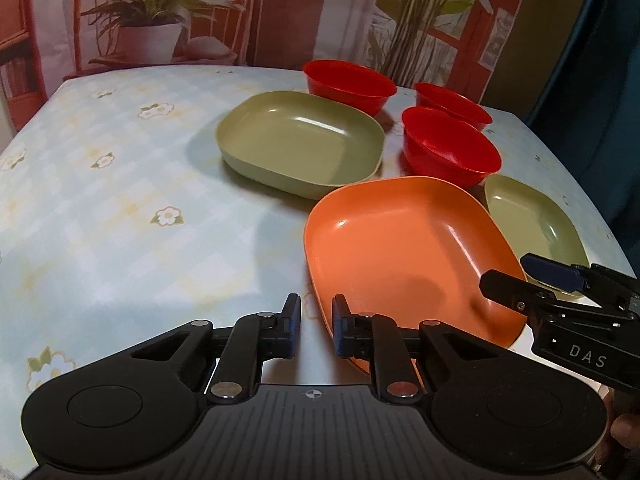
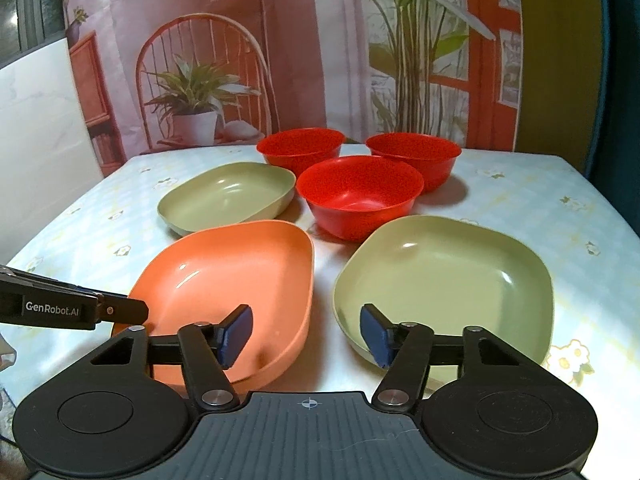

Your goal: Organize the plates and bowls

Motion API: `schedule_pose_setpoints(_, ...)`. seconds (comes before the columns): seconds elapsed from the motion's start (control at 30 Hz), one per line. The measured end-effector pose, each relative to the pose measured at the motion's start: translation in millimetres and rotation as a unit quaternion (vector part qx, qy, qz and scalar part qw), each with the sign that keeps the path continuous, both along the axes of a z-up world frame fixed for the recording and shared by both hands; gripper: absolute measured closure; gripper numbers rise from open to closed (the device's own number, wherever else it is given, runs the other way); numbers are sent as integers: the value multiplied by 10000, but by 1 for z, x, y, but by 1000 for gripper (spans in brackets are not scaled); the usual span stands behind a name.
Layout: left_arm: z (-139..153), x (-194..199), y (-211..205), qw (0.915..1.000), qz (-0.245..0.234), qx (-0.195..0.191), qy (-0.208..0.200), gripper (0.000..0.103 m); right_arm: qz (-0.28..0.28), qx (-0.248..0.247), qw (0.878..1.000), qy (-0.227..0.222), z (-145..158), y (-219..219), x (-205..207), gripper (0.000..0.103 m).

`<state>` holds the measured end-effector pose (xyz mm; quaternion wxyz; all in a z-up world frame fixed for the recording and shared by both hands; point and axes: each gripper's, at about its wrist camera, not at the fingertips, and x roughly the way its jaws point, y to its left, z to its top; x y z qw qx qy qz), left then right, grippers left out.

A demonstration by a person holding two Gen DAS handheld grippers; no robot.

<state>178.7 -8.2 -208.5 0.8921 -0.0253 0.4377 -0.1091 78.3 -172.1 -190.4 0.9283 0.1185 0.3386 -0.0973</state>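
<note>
An orange plate [image 1: 404, 248] [image 2: 228, 284] lies at the near middle of the table. One green plate [image 1: 300, 140] [image 2: 228, 196] lies behind it to the left, another green plate [image 1: 532, 224] [image 2: 444, 284] to its right. Three red bowls [image 1: 450, 146] [image 2: 360, 196] stand behind the plates. My left gripper [image 1: 316, 328] is open and empty, its jaws on either side of the orange plate's near left rim. My right gripper [image 2: 306, 336] is open and empty, over the gap between the orange plate and the right green plate; it also shows in the left wrist view [image 1: 516, 280].
The table [image 1: 120, 208] has a pale blue floral cloth. A backdrop with a printed chair and plants [image 2: 192, 92] hangs behind the far edge. The table's right edge [image 1: 600, 184] runs close to the right green plate.
</note>
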Motion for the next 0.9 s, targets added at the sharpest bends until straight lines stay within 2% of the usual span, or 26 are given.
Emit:
schedule_pose_setpoints(0.3, -1, 0, 5, 9999, 106, -83, 18, 85, -17, -33, 10000, -20, 1, -1, -1, 62)
schedule_pose_setpoints(0.43, -2, 1, 6, 9999, 127, -100, 41, 85, 70, -150, 9998, -81, 5, 3, -2, 64)
schedule_pose_setpoints(0.63, -2, 0, 8, 9998, 122, -164, 31, 85, 328, -176, 9993, -47, 5, 9, 1, 82)
schedule_pose_setpoints(0.67, -2, 0, 8, 9998, 115, -154, 35, 85, 366, -148, 9992, -28, 5, 9, 2, 89)
schedule_pose_setpoints(0.9, -2, -1, 9, 9998, 87, -177, 18, 85, 428, -113, 9989, 128, -1, 10, 6, 92)
